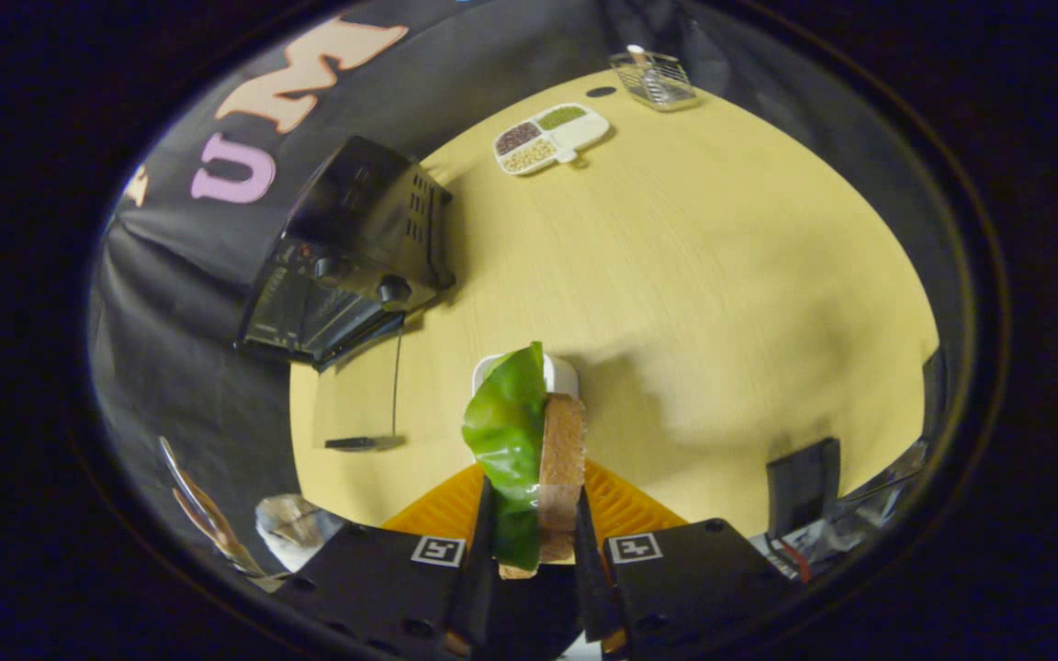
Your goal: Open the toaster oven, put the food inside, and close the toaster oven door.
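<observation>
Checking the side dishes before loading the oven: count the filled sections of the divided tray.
3 filled: green filling farthest from the fingers, dark filling nearest the toaster oven, pale grains nearest the fingers. The fingers grip the sandwich.

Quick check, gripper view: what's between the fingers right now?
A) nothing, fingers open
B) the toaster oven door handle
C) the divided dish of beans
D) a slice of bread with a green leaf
D: both fingers press on the bread with the green leaf, held upright above the white plate, while the toaster oven and the divided dish sit well beyond on the table.
</observation>
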A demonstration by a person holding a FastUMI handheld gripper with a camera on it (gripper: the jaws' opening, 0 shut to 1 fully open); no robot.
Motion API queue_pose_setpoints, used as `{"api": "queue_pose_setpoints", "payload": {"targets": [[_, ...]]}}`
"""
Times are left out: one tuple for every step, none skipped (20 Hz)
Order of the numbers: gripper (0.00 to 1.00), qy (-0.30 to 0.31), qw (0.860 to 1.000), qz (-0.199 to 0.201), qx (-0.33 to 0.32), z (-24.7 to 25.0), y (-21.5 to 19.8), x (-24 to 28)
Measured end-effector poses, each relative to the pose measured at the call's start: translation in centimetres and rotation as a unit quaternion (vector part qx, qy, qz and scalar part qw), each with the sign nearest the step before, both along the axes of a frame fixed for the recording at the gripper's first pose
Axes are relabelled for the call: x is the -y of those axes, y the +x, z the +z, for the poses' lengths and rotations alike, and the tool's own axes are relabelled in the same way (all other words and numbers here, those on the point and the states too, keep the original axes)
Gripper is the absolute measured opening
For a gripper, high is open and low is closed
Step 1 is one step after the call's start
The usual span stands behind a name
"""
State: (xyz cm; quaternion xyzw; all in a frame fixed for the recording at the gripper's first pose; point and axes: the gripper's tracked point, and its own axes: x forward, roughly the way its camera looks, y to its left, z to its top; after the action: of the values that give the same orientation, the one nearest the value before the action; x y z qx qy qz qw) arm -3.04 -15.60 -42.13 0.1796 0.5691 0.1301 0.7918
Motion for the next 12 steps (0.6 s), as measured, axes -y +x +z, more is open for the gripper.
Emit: {"api": "queue_pose_setpoints", "payload": {"targets": [[0.42, 0.005, 1.000, -0.013, 0.001, 0.3, 0.2, 0.1], [0.34, 0.003, 1.000, -0.021, -0.001, 0.3, 0.1, 0.2], [0.34, 0.001, 1.000, -0.026, -0.001, 0.5, 0.1, 0.3], [0.34, 0.001, 0.999, -0.034, 0.003, 1.0, 0.0, 0.3], [0.34, 0.006, 0.999, -0.045, 0.009, 1.7, 0.1, 0.2], [0.34, 0.012, 0.998, -0.052, 0.016, 2.5, 0.1, -0.2], [0.34, 0.016, 0.998, -0.057, 0.022, 3.2, 0.1, -0.6], [0.34, 0.016, 0.998, -0.061, 0.028, 3.9, 0.0, -0.9], [0.34, 0.016, 0.997, -0.062, 0.034, 4.6, -0.1, -1.3], [0.34, 0.017, 0.997, -0.064, 0.039, 5.3, -0.3, -1.9], [0.34, 0.024, 0.997, -0.066, 0.043, 6.1, -0.5, -2.7], [0.34, 0.035, 0.996, -0.071, 0.047, 6.9, -0.7, -3.8]]}}
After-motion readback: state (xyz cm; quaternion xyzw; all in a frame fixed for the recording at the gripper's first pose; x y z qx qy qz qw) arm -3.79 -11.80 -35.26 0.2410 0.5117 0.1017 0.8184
